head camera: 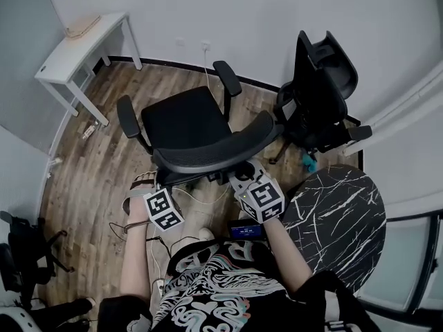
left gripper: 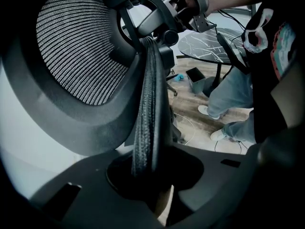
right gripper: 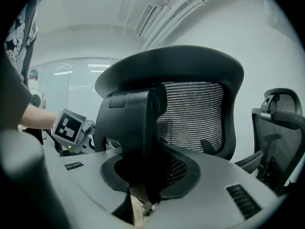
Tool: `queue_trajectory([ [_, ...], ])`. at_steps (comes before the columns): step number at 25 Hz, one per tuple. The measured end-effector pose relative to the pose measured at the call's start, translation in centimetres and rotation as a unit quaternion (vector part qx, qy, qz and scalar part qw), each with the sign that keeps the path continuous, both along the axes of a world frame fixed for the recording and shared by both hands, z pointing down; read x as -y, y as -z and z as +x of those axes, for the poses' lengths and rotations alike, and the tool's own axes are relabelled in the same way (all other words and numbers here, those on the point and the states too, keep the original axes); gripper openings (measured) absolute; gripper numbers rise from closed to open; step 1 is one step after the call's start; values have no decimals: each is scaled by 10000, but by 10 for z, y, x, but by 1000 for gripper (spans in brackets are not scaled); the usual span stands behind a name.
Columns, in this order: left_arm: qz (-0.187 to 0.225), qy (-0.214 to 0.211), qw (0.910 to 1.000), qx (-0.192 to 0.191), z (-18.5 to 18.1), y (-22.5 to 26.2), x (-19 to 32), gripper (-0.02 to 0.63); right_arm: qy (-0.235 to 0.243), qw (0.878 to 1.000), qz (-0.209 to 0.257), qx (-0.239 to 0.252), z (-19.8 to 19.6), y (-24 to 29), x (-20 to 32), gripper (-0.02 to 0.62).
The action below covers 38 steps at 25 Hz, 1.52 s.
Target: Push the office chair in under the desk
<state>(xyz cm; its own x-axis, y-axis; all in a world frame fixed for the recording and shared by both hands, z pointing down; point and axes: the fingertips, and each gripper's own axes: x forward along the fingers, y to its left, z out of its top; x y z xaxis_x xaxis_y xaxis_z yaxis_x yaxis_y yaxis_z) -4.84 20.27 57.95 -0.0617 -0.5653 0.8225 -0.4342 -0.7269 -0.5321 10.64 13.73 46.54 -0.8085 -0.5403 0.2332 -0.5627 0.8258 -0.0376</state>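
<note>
The black office chair (head camera: 187, 120) stands mid-floor, its seat toward the white desk (head camera: 73, 50) at the far left corner and its mesh backrest (head camera: 218, 151) toward me. My left gripper (head camera: 160, 198) is shut on the backrest's left edge: in the left gripper view the padded mesh rim (left gripper: 145, 104) runs down between the jaws (left gripper: 145, 180). My right gripper (head camera: 249, 182) is shut on the black support bracket (right gripper: 131, 128) behind the backrest (right gripper: 190, 113), which fills the space between its jaws (right gripper: 143, 185).
A second black chair (head camera: 322, 92) stands at the back right by the wall. A round marble-top table (head camera: 339, 213) is close on my right. Cables (head camera: 201, 199) lie on the wood floor by my feet. Another chair base (head camera: 21, 247) sits at the lower left.
</note>
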Motion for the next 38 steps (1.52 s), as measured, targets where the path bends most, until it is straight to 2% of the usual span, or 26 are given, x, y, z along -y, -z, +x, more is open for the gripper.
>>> queue_trajectory([
  [38, -70, 149, 9998, -83, -9, 0, 30, 103, 217, 9998, 13, 16, -12, 1, 35, 118],
])
